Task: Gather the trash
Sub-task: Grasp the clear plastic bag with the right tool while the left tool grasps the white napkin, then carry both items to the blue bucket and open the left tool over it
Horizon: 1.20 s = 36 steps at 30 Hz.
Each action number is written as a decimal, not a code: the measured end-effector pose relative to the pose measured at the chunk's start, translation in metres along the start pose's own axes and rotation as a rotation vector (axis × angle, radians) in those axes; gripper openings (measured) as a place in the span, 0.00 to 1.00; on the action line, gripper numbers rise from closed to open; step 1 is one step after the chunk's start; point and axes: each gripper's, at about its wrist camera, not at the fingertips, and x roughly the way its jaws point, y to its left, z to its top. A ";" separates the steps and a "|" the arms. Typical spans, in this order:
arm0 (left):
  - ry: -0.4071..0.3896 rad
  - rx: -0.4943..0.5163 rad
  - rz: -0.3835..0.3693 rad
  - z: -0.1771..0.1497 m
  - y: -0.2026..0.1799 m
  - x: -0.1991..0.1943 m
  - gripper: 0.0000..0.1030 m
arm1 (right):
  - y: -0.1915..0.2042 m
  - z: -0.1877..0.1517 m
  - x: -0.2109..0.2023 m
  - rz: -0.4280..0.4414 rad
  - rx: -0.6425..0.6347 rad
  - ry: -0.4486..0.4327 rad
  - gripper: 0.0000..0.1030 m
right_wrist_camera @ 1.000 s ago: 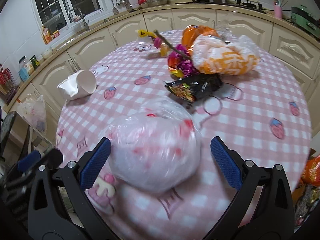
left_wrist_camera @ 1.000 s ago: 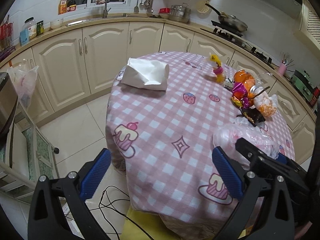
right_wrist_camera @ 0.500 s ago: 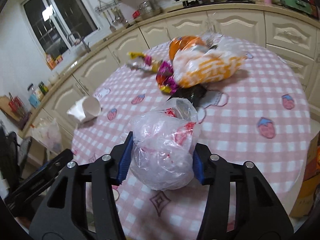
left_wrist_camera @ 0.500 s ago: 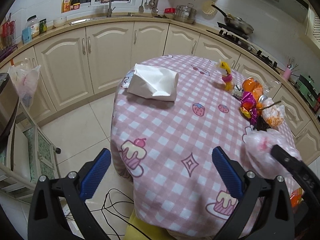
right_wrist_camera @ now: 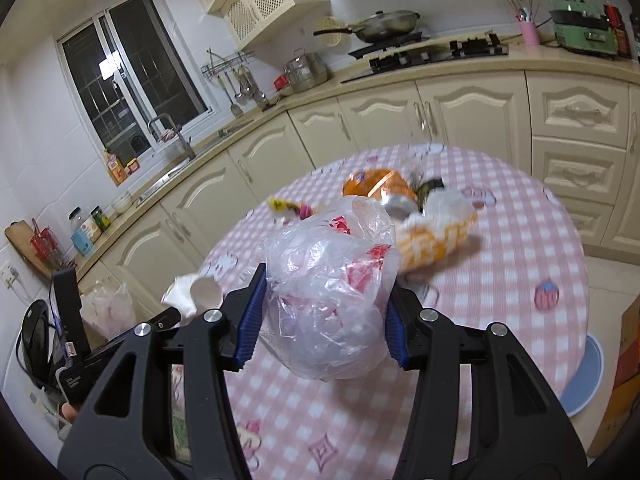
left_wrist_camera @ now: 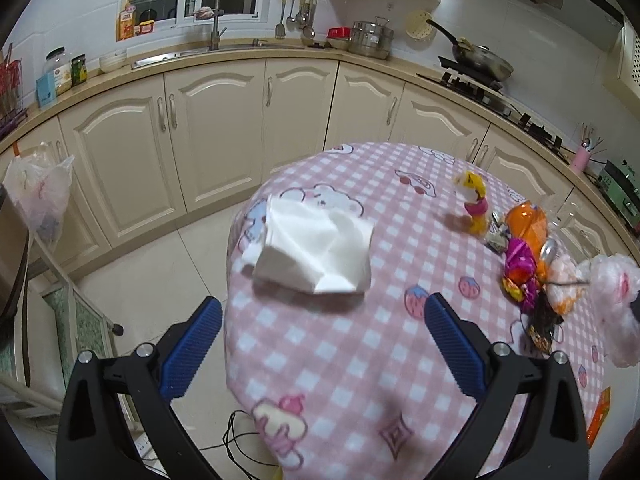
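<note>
Now the right hand-held gripper (right_wrist_camera: 324, 320) pinches a crumpled clear plastic bag (right_wrist_camera: 332, 300) with red print between its blue pads, lifted above the pink checked bench (right_wrist_camera: 520, 280). Meanwhile the left hand-held gripper (left_wrist_camera: 320, 344) hangs spread wide and empty over the bench's near edge, facing a crushed white paper cup (left_wrist_camera: 316, 252). Snack wrappers (left_wrist_camera: 524, 268) crowd the bench's right edge.
</note>
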 end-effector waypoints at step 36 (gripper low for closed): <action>0.027 0.103 -0.186 0.016 -0.100 0.002 0.64 | -0.113 -0.003 -0.080 -0.234 0.197 -0.167 0.50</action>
